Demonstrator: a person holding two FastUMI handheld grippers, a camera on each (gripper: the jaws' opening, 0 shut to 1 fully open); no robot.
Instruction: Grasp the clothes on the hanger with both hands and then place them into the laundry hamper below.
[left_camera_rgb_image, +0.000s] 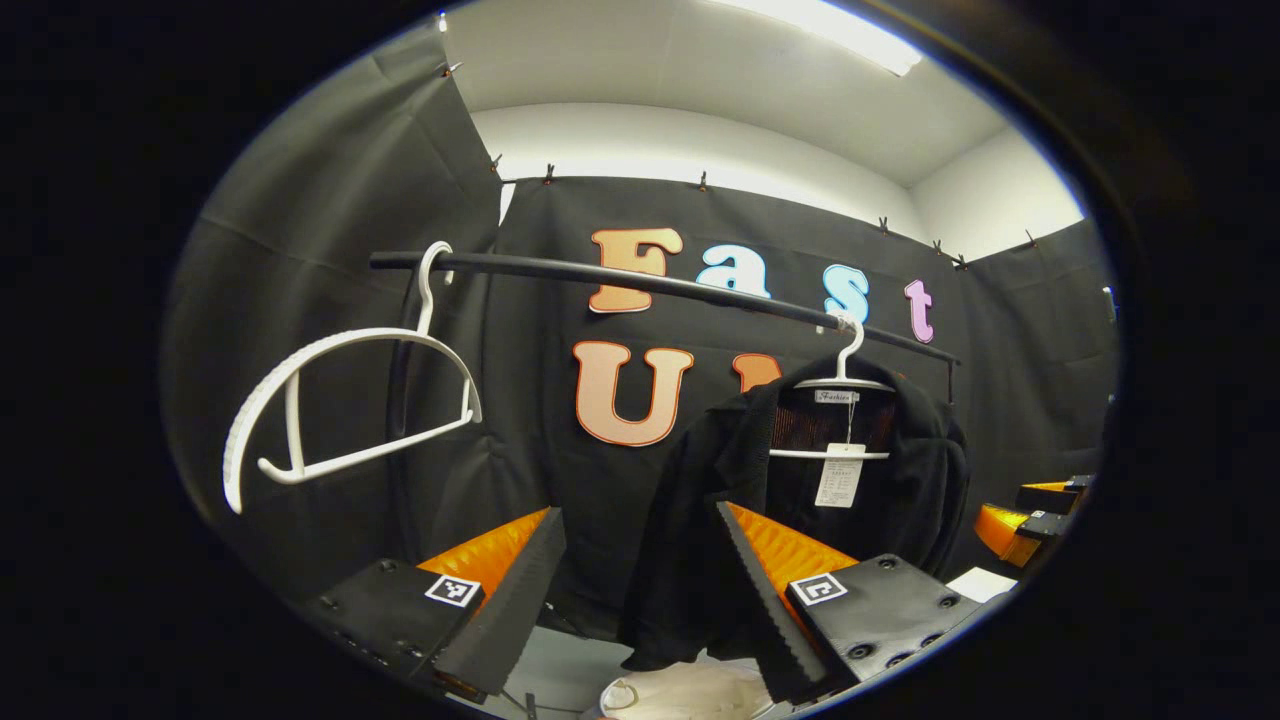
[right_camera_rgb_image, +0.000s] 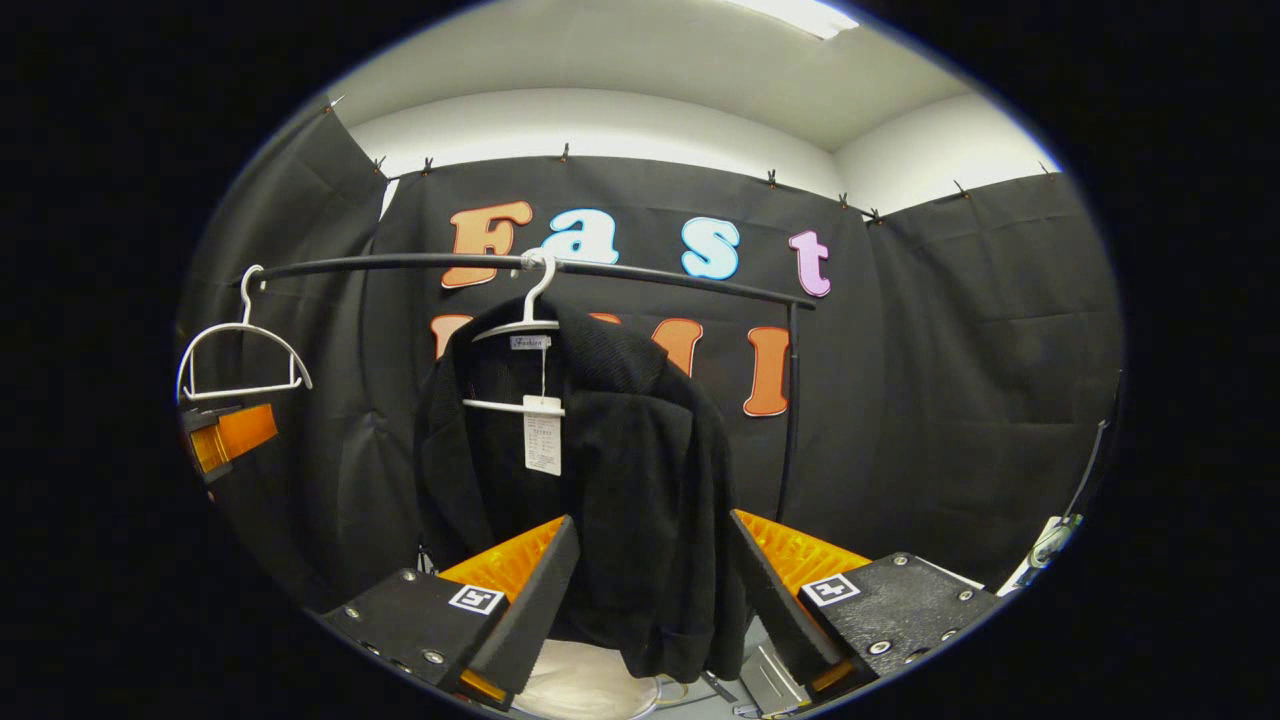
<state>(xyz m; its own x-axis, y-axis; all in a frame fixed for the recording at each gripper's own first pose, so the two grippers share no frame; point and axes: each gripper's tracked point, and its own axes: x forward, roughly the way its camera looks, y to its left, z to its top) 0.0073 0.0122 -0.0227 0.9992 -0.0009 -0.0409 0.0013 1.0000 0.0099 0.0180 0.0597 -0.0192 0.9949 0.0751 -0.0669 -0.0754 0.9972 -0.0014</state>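
Observation:
A black jacket (right_camera_rgb_image: 620, 480) hangs on a white hanger (right_camera_rgb_image: 520, 330) from a black rail (right_camera_rgb_image: 400, 265), with a white tag at its collar. In the left gripper view the same jacket (left_camera_rgb_image: 720, 500) hangs right of centre under its hanger (left_camera_rgb_image: 845, 375). My left gripper (left_camera_rgb_image: 640, 585) is open, short of the jacket's left side. My right gripper (right_camera_rgb_image: 650, 590) is open in front of the jacket's lower hem, not touching it. Below the jacket, a pale hamper (right_camera_rgb_image: 590, 685) with white cloth shows between the fingers, and also as the hamper (left_camera_rgb_image: 690, 690) in the left gripper view.
An empty white hanger (left_camera_rgb_image: 350, 400) hangs at the rail's left end, also seen as the empty hanger (right_camera_rgb_image: 240, 355). The rail's upright post (right_camera_rgb_image: 790, 400) stands right of the jacket. The other gripper (left_camera_rgb_image: 1030, 515) shows at the far right of the left gripper view.

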